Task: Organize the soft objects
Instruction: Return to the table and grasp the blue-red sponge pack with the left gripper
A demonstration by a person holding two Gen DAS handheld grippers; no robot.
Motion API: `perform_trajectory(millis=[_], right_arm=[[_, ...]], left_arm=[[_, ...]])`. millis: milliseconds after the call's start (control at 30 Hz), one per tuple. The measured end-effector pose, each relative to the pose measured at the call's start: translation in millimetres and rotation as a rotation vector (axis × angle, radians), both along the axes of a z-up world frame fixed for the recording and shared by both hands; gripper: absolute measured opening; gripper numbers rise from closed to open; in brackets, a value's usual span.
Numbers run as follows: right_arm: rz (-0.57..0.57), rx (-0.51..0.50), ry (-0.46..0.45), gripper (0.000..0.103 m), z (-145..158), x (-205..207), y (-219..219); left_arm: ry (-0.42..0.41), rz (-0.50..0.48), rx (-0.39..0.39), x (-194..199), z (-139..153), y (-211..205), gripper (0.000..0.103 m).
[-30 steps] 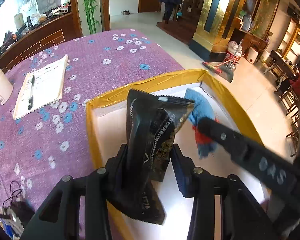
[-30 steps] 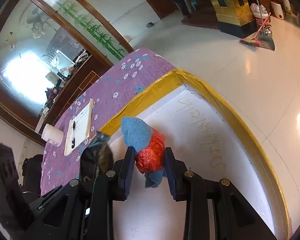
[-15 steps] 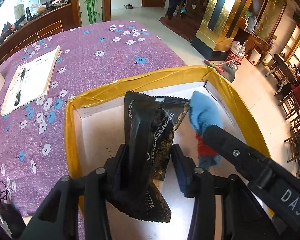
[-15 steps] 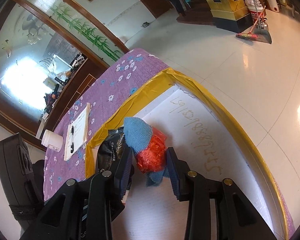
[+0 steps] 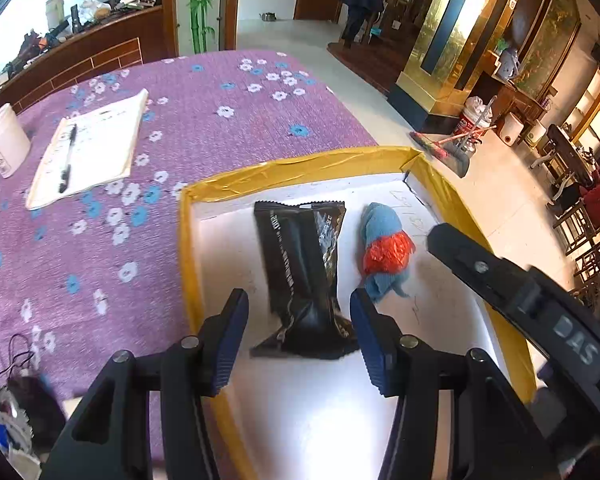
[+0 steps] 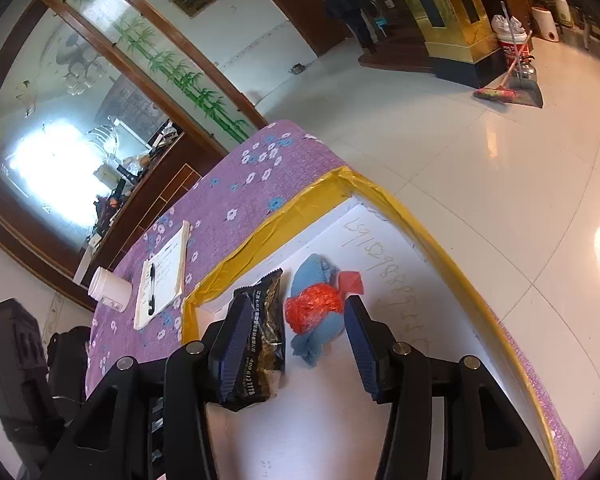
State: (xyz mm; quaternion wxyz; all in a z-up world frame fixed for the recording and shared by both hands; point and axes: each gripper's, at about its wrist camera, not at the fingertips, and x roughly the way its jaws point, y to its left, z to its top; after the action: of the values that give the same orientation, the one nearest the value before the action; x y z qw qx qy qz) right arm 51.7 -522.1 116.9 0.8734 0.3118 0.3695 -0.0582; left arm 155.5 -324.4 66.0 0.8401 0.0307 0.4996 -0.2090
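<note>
A black snack packet point(image 5: 302, 276) lies flat on the white floor of a yellow-rimmed box point(image 5: 300, 166). Beside it on the right lies a blue cloth bundle wrapped in red plastic point(image 5: 384, 252). My left gripper point(image 5: 298, 338) hovers over the packet's near end; its jaws are opening and the pads stand apart from the packet. In the right wrist view the packet point(image 6: 262, 344) and the bundle point(image 6: 318, 312) lie side by side. My right gripper point(image 6: 286, 344) is above them, jaws opening, pads clear of the bundle. The right gripper's finger point(image 5: 500, 280) crosses the left wrist view.
The box sits at the corner of a table with a purple flowered cloth point(image 5: 180, 128). A notepad with a pen point(image 5: 90, 148) and a white jar point(image 5: 2, 140) lie farther back. A tangle of cable and a small device point(image 5: 16, 396) sits at the near left. Beyond the box edge the floor drops away.
Both grippers let go: the packet dropped from the left jaws and the bundle from the right jaws, and both now lie on the box floor. Both pairs of jaws widened.
</note>
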Motion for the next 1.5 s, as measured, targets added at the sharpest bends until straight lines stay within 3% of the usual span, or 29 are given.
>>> perform_trajectory(millis=[200, 467, 600, 767, 933, 1167, 1333, 1500], right_arm=[[0.027, -0.051, -0.019, 0.052, 5.9, -3.4, 11.9], [0.09, -0.134, -0.084, 0.052, 21.4, -14.3, 33.8], [0.133, -0.131, -0.112, 0.052, 34.1, -35.3, 56.5], [0.275, -0.16, -0.16, 0.064, 39.4, -81.7, 113.8], [0.435, -0.159, -0.202, 0.066, 22.6, -126.3, 178.2], [0.589, -0.179, -0.213, 0.067, 4.8, -141.9, 232.8], [0.607, -0.151, -0.168, 0.067, -6.9, -138.0, 241.4], [0.646, -0.159, -0.144, 0.067, -13.0, -141.1, 253.5]], left_arm=[[-0.052, -0.008, -0.007, -34.2, 14.7, 20.7, 0.053], [-0.155, -0.031, -0.069, -114.6, 36.8, 73.7, 0.062], [-0.207, -0.067, -0.052, -151.7, 36.9, 100.6, 0.063], [-0.295, -0.073, -0.023, -193.6, 30.9, 149.1, 0.066], [-0.362, -0.015, -0.024, -228.3, 13.8, 207.8, 0.072], [-0.396, 0.071, -0.027, -238.6, 0.8, 269.7, 0.072], [-0.396, 0.14, -0.02, -230.5, -5.8, 306.8, 0.073], [-0.335, 0.218, -0.052, -215.2, -20.6, 346.3, 0.074]])
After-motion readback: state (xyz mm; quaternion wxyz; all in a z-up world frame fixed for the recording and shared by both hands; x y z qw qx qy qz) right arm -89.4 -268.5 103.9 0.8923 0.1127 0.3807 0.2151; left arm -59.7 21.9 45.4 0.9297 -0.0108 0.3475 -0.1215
